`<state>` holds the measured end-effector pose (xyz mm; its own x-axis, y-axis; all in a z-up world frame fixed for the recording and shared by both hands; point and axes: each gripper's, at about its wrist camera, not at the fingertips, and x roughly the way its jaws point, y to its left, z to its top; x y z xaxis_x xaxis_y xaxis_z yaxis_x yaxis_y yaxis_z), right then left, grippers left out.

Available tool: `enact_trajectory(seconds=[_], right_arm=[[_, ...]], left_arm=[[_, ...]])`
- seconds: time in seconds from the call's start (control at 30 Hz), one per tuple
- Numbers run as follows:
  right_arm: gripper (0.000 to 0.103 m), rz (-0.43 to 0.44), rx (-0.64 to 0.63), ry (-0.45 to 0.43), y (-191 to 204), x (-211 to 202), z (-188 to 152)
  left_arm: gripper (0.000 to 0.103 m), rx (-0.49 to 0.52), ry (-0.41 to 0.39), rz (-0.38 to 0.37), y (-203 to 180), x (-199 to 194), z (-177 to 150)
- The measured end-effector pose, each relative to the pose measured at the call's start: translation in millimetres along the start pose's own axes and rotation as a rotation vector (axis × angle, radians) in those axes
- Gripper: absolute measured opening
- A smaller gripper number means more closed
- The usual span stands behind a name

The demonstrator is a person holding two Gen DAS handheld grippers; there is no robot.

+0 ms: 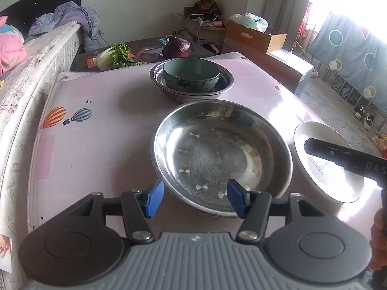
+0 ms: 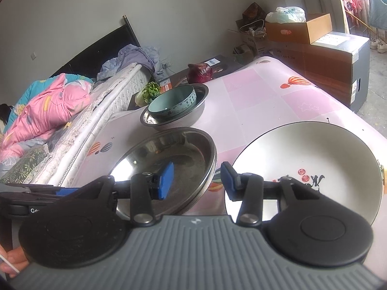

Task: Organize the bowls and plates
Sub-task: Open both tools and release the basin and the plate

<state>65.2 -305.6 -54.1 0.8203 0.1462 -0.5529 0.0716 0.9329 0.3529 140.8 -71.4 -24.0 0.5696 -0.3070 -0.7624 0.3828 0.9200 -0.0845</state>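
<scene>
A large steel plate (image 1: 217, 154) (image 2: 169, 159) lies on the pink table (image 1: 96, 120). My left gripper (image 1: 196, 198) is open astride its near rim, one blue pad outside, the other inside, neither touching. The right gripper (image 2: 197, 181) is open too, straddling the plate's right rim with a gap on both sides. To the right lies a white plate (image 1: 324, 166) (image 2: 302, 164) with a small painted motif. Farther back, a teal bowl (image 1: 191, 72) (image 2: 171, 104) sits inside a steel basin (image 1: 227, 82) (image 2: 198, 111).
A red cabbage (image 1: 176, 47) and a leafy green vegetable (image 1: 118, 56) lie on a dark box behind the table. A mattress (image 1: 36, 55) with bedding runs along the left. Cardboard boxes (image 1: 254, 36) stand at the back right. The table's right edge drops to the floor.
</scene>
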Motion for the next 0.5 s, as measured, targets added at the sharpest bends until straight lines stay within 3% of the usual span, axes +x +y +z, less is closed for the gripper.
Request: enact_trajectory(seconds=[0.3,0.5], right_arm=[[0.052,-0.007,0.031,-0.036,-14,-19,-6],[0.068,-0.022,0.069,-0.061,-37,-47,-19]], left_arm=[[0.062,0.007,-0.015,0.015,-8,-16,-11],[0.068,0.063,-0.041,-0.016,-37,-29,-23]])
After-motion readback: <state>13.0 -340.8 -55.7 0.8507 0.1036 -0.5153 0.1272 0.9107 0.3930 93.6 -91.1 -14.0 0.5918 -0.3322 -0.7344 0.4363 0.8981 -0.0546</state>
